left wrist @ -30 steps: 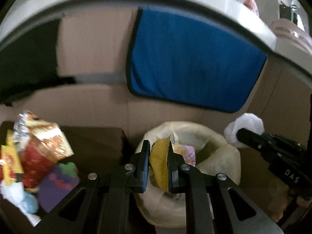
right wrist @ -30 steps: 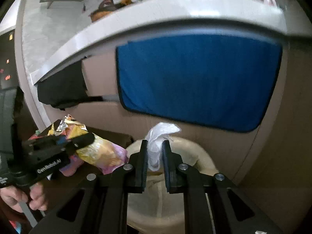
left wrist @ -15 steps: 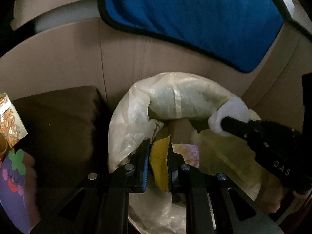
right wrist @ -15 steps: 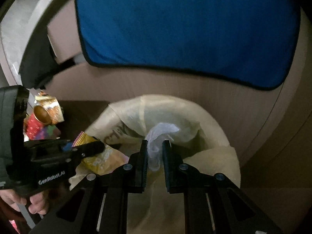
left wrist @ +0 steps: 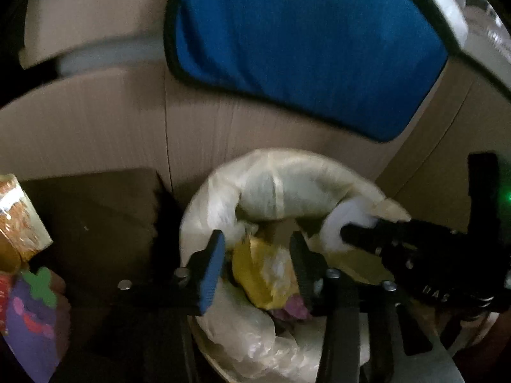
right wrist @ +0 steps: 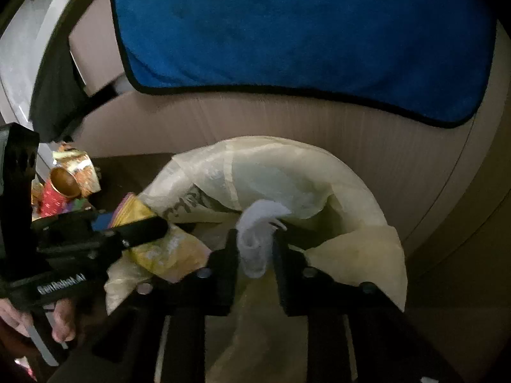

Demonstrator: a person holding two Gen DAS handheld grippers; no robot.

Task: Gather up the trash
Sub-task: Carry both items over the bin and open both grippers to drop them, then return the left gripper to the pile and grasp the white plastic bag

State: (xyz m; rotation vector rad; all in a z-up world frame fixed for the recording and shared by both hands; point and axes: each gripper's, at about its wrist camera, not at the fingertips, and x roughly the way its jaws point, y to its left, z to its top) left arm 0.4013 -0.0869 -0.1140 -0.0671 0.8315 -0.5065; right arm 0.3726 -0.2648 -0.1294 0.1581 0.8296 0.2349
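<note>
A bin lined with a pale yellow bag (left wrist: 281,175) (right wrist: 287,166) stands below both grippers. My left gripper (left wrist: 257,255) hangs over its mouth, jaws opening. A crumpled yellow wrapper (left wrist: 262,271) lies loose between them, with a gap at the blue pad. From the right wrist view the left gripper (right wrist: 153,226) shows at the bag's left rim with the wrapper (right wrist: 166,252) under it. My right gripper (right wrist: 255,242) is also opening over the bag. A white tissue (right wrist: 255,233) sags between its fingers, and it shows white at the tip (left wrist: 338,220) in the left view.
A blue towel (left wrist: 303,48) (right wrist: 303,32) hangs on the beige cabinet front behind the bin. Left of the bin, a dark brown surface (left wrist: 95,217) carries several snack packets (left wrist: 22,223) and a red cup (right wrist: 60,191). A hand (right wrist: 64,319) holds the left gripper.
Both grippers came down from in front of the towel to the bag's mouth. Both pairs of jaws, shut on the wrapper and the tissue before, have spread apart.
</note>
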